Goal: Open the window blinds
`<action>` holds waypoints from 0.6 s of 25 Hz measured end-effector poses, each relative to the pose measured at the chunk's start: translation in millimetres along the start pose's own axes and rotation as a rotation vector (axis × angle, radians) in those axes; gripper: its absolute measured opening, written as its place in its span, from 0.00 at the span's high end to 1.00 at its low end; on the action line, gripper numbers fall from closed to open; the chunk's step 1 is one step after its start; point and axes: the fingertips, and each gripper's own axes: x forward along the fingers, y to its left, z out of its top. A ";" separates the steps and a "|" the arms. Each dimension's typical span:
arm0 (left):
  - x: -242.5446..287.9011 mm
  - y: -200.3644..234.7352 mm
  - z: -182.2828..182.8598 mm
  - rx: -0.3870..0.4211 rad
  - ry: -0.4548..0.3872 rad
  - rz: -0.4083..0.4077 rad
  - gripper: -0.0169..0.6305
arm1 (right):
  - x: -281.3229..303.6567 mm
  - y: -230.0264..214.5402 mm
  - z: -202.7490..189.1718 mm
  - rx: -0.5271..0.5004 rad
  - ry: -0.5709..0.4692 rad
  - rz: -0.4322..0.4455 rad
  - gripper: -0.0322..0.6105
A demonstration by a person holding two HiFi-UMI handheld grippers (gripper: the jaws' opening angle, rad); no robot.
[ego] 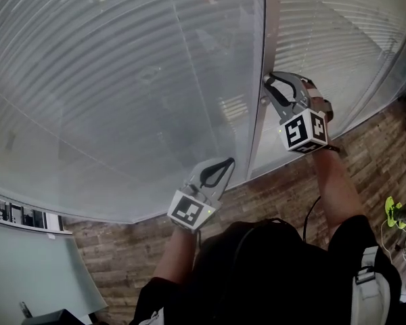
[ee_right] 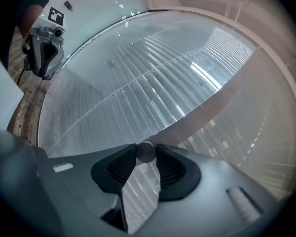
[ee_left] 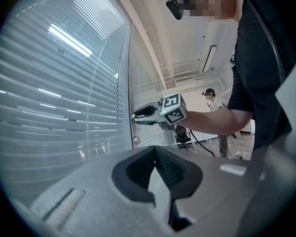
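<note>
1. Where two glass panes meet at a pale upright frame point(ego: 256, 137), a small round knob point(ee_right: 146, 151) stands out, with slatted blinds point(ego: 122, 80) behind the glass on either side.
2. The right gripper point(ego: 268, 82) pinches this knob between its pads, jaws partly apart.
3. The left gripper point(ego: 229, 162) is empty, jaws pressed together, lower and just clear of the left pane.
4. Brick-patterned floor point(ego: 369, 147) runs along the window's foot, with open floor to the right.
</note>
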 end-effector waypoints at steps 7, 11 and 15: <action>-1.1 -2.9 -0.9 0.002 0.011 -0.006 0.97 | -0.8 -2.4 0.1 0.129 -0.019 0.008 0.76; -2.2 -2.6 -0.5 -0.001 0.004 -0.007 0.97 | 0.0 -5.0 0.8 0.226 -0.034 0.011 0.76; -3.7 -4.5 -1.7 0.003 0.008 -0.010 0.97 | -0.6 -4.8 0.6 0.284 -0.041 0.014 0.75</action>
